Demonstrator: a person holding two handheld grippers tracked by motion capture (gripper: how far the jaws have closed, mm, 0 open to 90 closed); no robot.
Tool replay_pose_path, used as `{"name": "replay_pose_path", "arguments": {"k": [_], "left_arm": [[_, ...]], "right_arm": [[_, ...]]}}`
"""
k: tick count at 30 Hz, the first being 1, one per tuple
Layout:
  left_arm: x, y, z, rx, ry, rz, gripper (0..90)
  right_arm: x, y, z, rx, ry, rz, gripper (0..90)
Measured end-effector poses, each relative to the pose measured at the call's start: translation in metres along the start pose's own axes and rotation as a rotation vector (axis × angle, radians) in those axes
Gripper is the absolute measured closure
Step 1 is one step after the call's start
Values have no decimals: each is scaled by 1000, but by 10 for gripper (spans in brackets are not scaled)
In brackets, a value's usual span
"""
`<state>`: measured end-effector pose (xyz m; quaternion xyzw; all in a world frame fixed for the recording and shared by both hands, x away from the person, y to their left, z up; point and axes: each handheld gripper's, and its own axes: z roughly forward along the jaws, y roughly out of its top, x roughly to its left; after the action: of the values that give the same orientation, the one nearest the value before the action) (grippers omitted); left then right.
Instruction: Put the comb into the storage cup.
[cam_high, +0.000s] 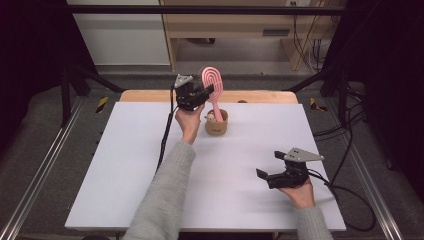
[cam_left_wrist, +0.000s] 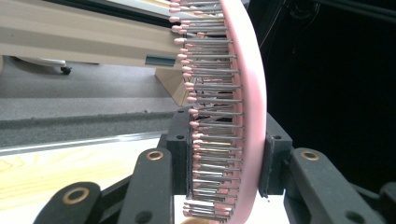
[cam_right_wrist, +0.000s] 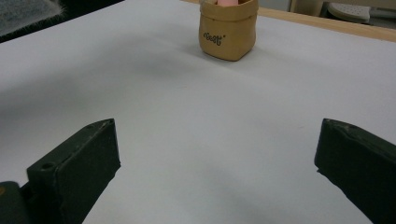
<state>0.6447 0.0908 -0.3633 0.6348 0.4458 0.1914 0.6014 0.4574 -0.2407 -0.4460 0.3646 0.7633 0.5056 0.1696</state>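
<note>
Left gripper (cam_high: 209, 92) clamps the light, stiff pink plastic hairbrush (cam_high: 213, 85) across its bristled head, far side; right gripper (cam_high: 270, 165) gapes empty.

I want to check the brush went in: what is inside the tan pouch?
The pink hairbrush stands handle-down in the tan pouch, its head clamped by the left gripper. The pouch wall hides the handle's end and anything deeper.

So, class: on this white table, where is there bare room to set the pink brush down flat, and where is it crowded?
Bare: the table left of the sleeve, and the stretch between brown pouch and right gripper. Crowded: the far middle, where the left gripper clamps the hairbrush over the pouch.
</note>
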Motion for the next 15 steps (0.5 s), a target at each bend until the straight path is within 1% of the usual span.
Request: {"name": "replay_pose_path", "arguments": {"k": [2,5,9,13,15], "left_arm": [[1,-3,0,-5,0,-8,637],[4,-6,0,2,0,-17,637],[5,-12,0,8,0,-12,637],[8,-17,0,12,4,-27,636],[9,-18,-1,16,8,-26,636]], "right_arm": [[0,0,0,4,0,0,3],[0,0,1,4,-1,-1,3],[0,0,1,6,-3,-5,3],[0,-1,1,7,-2,-2,3],[0,-1,1,6,-3,-3,3]]}}
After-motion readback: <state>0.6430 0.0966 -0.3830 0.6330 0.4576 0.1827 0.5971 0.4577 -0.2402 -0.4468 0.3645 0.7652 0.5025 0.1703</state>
